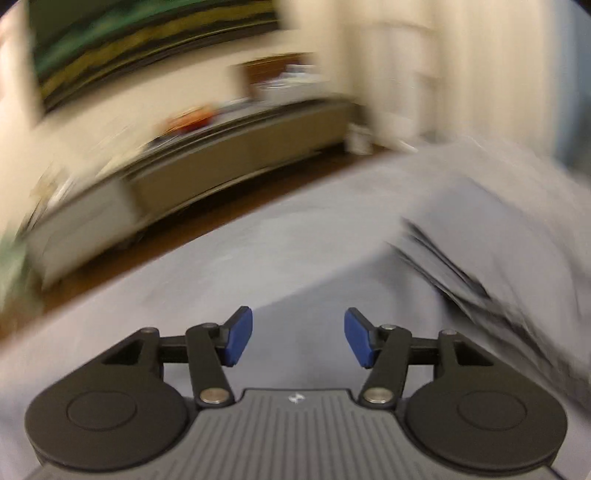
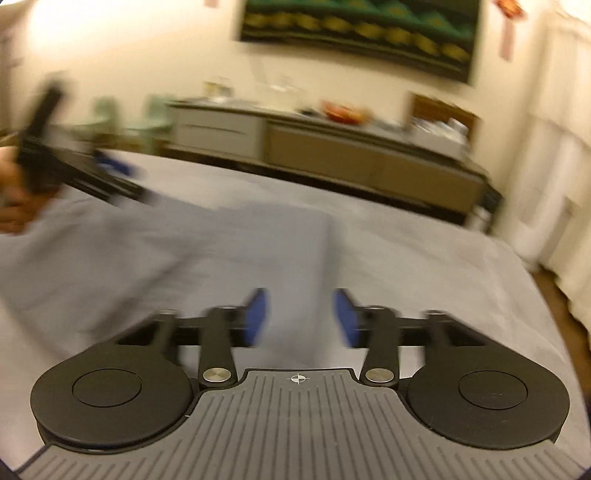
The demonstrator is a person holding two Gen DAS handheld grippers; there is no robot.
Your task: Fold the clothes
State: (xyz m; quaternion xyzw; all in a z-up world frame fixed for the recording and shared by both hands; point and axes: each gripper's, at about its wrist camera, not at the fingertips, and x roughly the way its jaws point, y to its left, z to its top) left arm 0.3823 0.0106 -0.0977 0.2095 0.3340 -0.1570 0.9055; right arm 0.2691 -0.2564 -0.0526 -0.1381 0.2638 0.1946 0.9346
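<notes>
A bed [image 2: 424, 251] covered in pale grey sheet fills the lower half of both views, and everything else is placed from it. Beyond its far edge a long low cabinet [image 2: 332, 147] runs along the wall, with a dark green hanging [image 2: 358, 33] above.

On the bed lies the garment [image 2: 229, 243], a grey-blue piece with one straight edge showing; it looks laid over itself at least once, though blur makes the layers hard to count. Judging from that, a fold seems done and more folding or a final tidy is probably left.

The right tongs [image 2: 301, 317] hang just above the near part of the garment, blue pads parted about halfway with nothing between them. The left tongs [image 1: 298, 338] are likewise about half open and empty, over bare sheet.

Only the right view shows the left tongs from outside, near the bed's left side, with a hand [image 2: 14, 195] on their handle. Only the left view shows a dark-striped bunch of cloth [image 1: 461, 280] to the right on the bed; what it is I cannot tell.
</notes>
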